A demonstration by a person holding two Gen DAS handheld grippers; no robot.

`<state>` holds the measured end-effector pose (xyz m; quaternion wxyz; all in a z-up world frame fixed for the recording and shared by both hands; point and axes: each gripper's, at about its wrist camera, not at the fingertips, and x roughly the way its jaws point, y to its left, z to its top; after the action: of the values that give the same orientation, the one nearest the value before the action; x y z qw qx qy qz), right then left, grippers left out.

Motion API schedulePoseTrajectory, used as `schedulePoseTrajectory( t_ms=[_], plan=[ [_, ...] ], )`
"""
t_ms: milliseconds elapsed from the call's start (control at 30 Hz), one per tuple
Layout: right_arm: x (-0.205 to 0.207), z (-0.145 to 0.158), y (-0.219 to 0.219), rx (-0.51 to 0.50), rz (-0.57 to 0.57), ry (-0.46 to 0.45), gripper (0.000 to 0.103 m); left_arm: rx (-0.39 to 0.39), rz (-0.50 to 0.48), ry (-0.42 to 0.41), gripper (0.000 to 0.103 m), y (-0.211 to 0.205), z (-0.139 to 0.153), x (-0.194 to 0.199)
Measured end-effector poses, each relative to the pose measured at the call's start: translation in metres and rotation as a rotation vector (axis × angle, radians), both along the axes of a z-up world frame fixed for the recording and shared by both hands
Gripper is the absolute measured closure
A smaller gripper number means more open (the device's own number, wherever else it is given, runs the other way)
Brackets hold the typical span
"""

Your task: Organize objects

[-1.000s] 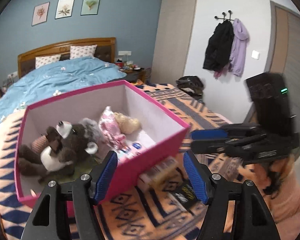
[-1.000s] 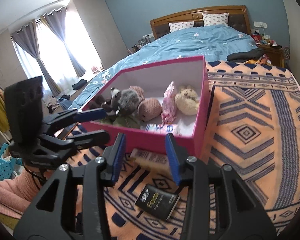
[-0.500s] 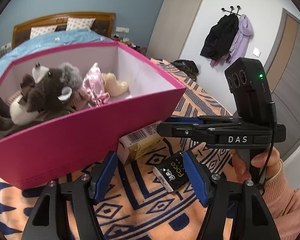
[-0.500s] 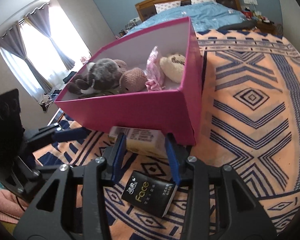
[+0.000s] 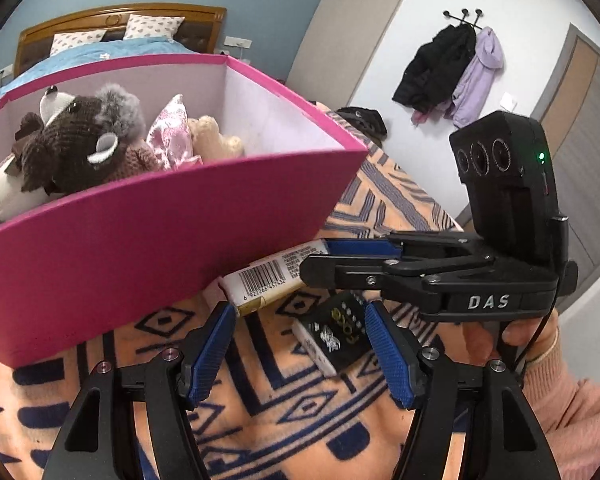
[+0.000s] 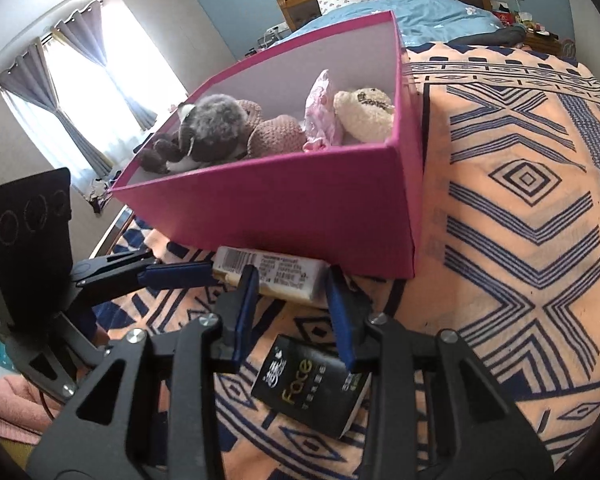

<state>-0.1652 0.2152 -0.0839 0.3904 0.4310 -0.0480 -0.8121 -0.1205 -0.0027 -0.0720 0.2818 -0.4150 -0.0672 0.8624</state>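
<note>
A pink box point(image 5: 148, 236) point(image 6: 300, 204) holds plush toys point(image 5: 76, 140) point(image 6: 220, 128) and a pink packet point(image 6: 322, 112). A cream tissue pack with a barcode point(image 5: 272, 276) point(image 6: 276, 272) lies against the box's front wall. A black "Face" pack point(image 5: 336, 328) point(image 6: 316, 384) lies on the patterned blanket. My right gripper point(image 6: 292, 308) point(image 5: 316, 260) is open, its fingers either side of the cream pack's end. My left gripper point(image 5: 300, 352) point(image 6: 180, 272) is open and empty, low over the blanket near the black pack.
The orange and blue blanket point(image 6: 520, 220) stretches to the right. A bed with a blue cover point(image 6: 420, 12) stands behind. Coats point(image 5: 452, 72) hang on the wall by a door. A curtained window point(image 6: 80, 80) is at the left.
Both grippers have dropped and moved in toward the packs in front of the box. The right gripper's fingers now reach the cream pack.
</note>
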Motion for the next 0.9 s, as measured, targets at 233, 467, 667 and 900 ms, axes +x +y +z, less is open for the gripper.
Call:
schedulePoseTrajectory(
  t_ms=[233,467,667,900],
  plan=[
    [0.016,-0.005,-0.001,0.034,0.053,-0.007,0.065,0.001,0.020,-0.033,0.035,-0.008,-0.009,0.008],
    [0.013,-0.004,0.003,0.014,0.031,-0.011,0.064,-0.018,0.060,-0.071,0.039,-0.012,-0.017,0.005],
    [-0.002,-0.009,0.003,-0.005,0.004,-0.045,0.063,-0.038,0.065,-0.060,0.039,-0.008,-0.018,0.007],
    [-0.008,-0.013,-0.002,-0.007,0.014,-0.068,0.063,-0.032,0.070,-0.057,0.039,-0.008,-0.020,0.006]
  ],
)
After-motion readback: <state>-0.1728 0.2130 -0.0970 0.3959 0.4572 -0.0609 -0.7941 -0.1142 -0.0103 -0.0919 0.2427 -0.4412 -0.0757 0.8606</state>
